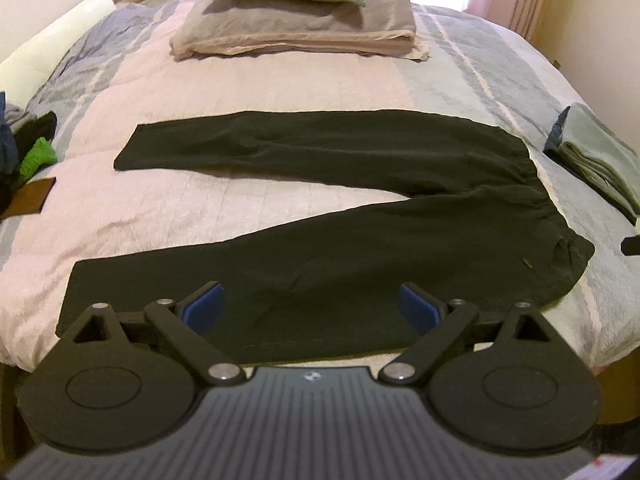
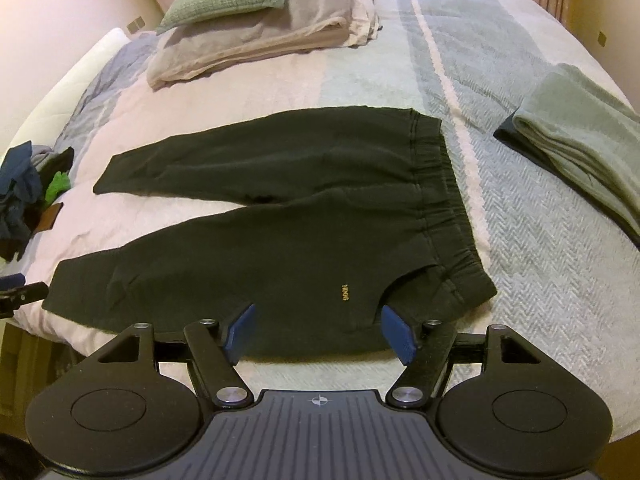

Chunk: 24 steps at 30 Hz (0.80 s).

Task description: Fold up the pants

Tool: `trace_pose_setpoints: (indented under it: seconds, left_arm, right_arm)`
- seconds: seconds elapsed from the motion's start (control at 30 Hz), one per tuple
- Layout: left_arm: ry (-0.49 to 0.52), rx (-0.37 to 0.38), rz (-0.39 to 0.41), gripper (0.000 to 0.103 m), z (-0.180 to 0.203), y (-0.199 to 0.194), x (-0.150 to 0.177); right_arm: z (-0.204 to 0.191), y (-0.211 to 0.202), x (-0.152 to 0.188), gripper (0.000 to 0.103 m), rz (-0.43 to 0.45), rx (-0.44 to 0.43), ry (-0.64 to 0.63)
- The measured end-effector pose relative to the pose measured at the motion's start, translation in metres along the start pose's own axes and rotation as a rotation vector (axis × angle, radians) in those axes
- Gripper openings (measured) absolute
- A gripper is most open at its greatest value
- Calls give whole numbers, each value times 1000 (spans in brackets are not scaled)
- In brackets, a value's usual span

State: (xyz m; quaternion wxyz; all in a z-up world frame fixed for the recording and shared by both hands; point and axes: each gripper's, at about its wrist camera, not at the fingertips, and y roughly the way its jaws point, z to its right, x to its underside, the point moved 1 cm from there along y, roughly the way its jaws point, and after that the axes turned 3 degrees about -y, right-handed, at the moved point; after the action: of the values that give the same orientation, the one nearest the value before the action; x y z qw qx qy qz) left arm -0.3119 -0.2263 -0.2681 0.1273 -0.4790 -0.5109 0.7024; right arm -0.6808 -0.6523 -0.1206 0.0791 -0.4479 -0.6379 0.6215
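Across the striped bedspread (image 1: 280,92), seen from the left wrist: dark pants (image 1: 320,184) spread flat, legs splayed toward the left, waistband toward the right. Left gripper (image 1: 312,304) spread wide above the near leg, blue pads (image 1: 208,300) clear of the cloth, nothing held. Stacked pillows (image 1: 296,20) at the far end, folded green towel (image 1: 596,152) at right, heap of clothes (image 1: 28,148) at left.

From the right wrist: same pants (image 2: 304,208), gold lettering (image 2: 345,292) near the hip. Right gripper (image 2: 318,332) also parted wide over the near edge, empty, by the pocket opening. Towel (image 2: 580,140) well apart to the right.
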Motion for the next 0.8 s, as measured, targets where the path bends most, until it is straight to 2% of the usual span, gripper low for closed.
trace_pose_setpoints:
  seconds: [0.2, 0.53, 0.8]
  left_arm:
    - [1, -15, 4, 92, 0, -9, 3]
    - [-50, -88, -47, 92, -29, -17, 18]
    - [-93, -119, -69, 92, -48, -22, 29]
  right_arm:
    - [-2, -4, 3, 66, -4, -7, -13]
    - [-40, 12, 2, 66, -55, -10, -110]
    - [-64, 31, -4, 66, -88, -35, -176]
